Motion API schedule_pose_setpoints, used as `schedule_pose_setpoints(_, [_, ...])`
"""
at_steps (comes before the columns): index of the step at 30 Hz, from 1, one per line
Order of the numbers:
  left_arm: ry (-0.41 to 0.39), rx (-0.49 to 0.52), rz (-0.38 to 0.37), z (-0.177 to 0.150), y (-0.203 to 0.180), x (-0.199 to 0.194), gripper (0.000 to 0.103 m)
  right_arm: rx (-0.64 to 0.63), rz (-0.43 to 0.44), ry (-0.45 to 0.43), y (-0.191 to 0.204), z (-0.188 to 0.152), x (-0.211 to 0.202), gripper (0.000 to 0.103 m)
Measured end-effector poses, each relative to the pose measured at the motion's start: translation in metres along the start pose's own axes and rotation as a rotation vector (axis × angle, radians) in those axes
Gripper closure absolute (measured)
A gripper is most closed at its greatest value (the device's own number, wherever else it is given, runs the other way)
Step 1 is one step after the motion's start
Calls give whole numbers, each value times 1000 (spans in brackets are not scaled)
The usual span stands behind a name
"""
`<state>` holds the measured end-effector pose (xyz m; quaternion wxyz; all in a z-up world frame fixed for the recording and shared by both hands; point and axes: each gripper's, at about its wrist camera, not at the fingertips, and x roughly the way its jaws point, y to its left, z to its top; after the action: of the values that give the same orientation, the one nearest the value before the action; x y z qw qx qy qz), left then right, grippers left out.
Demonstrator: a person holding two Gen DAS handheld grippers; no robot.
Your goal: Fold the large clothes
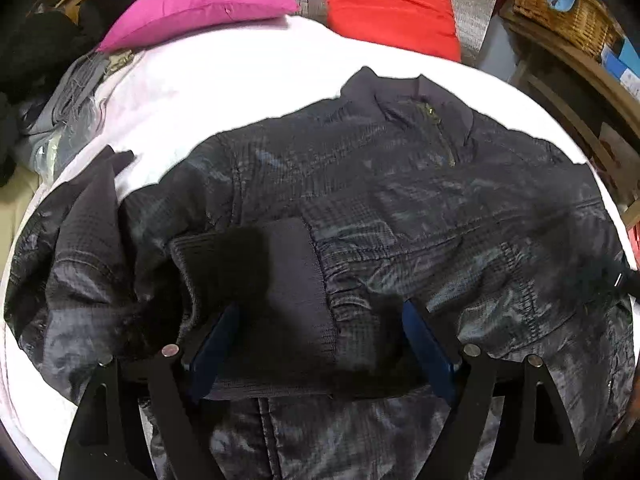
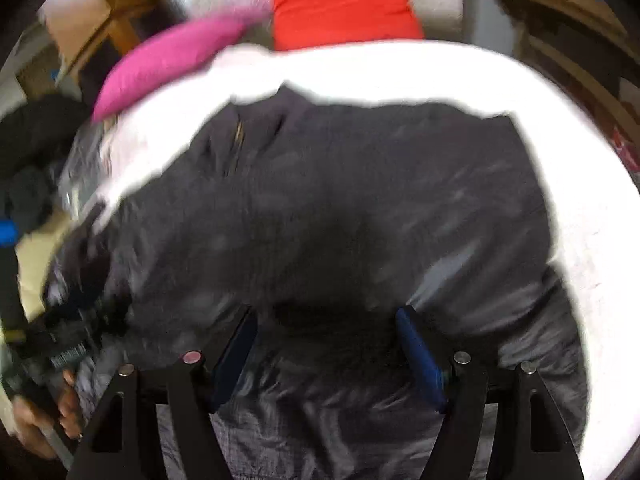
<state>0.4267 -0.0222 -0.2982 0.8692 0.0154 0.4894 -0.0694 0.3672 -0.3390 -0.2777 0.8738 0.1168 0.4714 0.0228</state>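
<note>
A dark shiny quilted jacket (image 1: 360,208) covers the white bed (image 1: 224,80); behind it lie a pink cushion (image 1: 196,8) and a red cushion (image 1: 388,4). Left gripper (image 1: 320,344) and right gripper (image 2: 326,344) hang released above the jacket. No writing is readable.

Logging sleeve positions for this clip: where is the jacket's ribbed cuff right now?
In the left wrist view the ribbed cuff lies on the dark jacket, low and left of centre, between the open left gripper fingers.

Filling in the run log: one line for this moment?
jacket spread on bed | left gripper open over cuff | right gripper open above jacket
</note>
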Motion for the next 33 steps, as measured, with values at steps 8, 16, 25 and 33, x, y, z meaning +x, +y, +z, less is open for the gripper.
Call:
schedule_pose_setpoints(8, [-68,-56,8,12,9,-13,19,322,-110,-144,-123,41,-16,25])
schedule_pose_setpoints(16, [-29,134,198,3,-24,8,19,232,-257,-110,-116,61,28,49])
schedule_pose_setpoints(25, [-76,55,203,12,-8,-6,19,46,-438,-121,-75,55,35,66])
schedule_pose_setpoints(33, [-77,52,141,8,-13,-19,19,-28,-461,-107,-50,49,14,46])
